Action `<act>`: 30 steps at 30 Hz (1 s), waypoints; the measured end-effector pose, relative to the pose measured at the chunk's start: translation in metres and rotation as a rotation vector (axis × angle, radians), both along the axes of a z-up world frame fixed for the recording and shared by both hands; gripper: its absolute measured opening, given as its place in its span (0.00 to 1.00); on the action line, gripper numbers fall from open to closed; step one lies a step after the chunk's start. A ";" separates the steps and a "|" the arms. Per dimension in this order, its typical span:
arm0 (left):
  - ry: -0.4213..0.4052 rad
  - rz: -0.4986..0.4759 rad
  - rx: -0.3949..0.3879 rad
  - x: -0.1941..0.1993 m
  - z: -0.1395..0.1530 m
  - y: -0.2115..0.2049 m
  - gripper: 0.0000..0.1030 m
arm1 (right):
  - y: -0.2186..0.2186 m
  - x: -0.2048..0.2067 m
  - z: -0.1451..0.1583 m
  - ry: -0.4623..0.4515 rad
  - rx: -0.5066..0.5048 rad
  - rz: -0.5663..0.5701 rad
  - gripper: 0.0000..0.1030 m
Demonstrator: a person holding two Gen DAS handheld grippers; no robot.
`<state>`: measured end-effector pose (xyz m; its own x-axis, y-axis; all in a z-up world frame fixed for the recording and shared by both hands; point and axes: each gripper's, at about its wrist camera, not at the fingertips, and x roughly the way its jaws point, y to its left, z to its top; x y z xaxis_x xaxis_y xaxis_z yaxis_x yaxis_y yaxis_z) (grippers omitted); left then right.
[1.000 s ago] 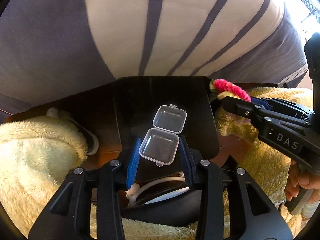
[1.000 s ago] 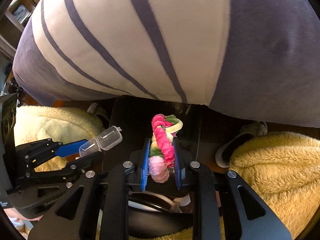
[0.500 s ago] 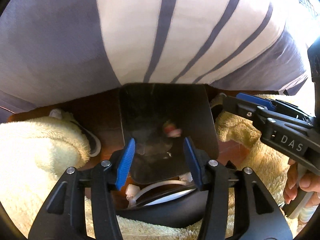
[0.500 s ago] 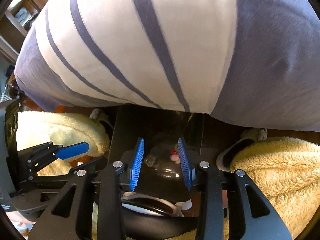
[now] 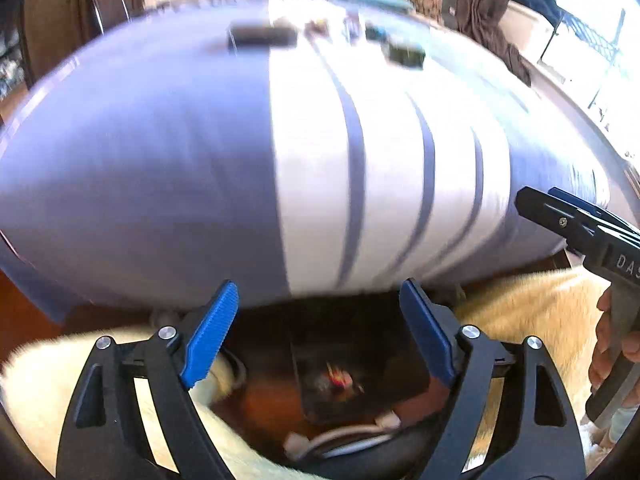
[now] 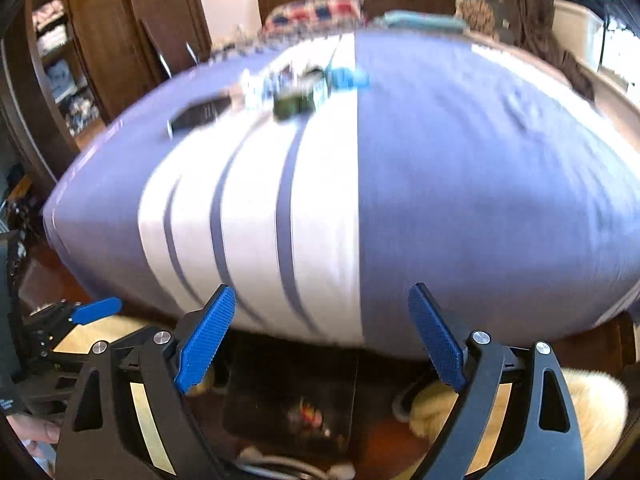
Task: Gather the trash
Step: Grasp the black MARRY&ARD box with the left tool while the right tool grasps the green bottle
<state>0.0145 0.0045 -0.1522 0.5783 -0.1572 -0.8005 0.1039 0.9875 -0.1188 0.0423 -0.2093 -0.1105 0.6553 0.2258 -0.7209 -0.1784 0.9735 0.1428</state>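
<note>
Two empty tools [image 5: 320, 332] [image 6: 322, 334], wide apart

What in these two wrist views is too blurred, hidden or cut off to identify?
- Small objects far up the striped purple-and-white bedspread: dark and blue blobs in both views, smeared by motion blur.
- Contents of the dark bin on the floor: only a pink-red smudge, blurred, partly behind the jaws.
- White cable below the bin: ends hidden by the left gripper.
- Right gripper in the left view: cut off by the frame edge.
</note>
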 end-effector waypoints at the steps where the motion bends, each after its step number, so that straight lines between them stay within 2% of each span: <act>1: -0.017 0.004 0.006 0.003 0.006 0.002 0.78 | 0.000 0.006 0.006 -0.015 -0.003 -0.001 0.87; 5: -0.088 0.033 0.048 0.026 0.034 0.010 0.79 | 0.006 0.029 0.022 -0.059 0.000 -0.009 0.87; 9: -0.115 0.062 0.064 0.052 0.049 0.020 0.80 | 0.013 0.060 0.028 -0.064 0.021 -0.024 0.87; 19: -0.118 0.105 0.088 0.119 0.053 0.040 0.80 | 0.044 0.141 0.024 -0.035 0.026 -0.071 0.85; 21: -0.118 0.108 0.090 0.130 0.054 0.042 0.80 | 0.049 0.155 0.019 -0.018 0.016 -0.083 0.78; 25: -0.125 0.106 0.093 0.154 0.057 0.042 0.80 | 0.058 0.179 0.006 0.023 -0.017 -0.102 0.71; 29: -0.131 0.094 0.082 0.177 0.058 0.035 0.80 | 0.066 0.187 -0.004 0.018 -0.077 -0.102 0.63; 30: -0.132 0.090 0.080 0.182 0.058 0.033 0.80 | 0.066 0.187 -0.004 0.010 -0.084 -0.100 0.58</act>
<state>0.1962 0.0372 -0.0940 0.6877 -0.0390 -0.7249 0.0245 0.9992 -0.0305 0.2295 -0.1429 -0.1143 0.6641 0.0983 -0.7412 -0.0790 0.9950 0.0612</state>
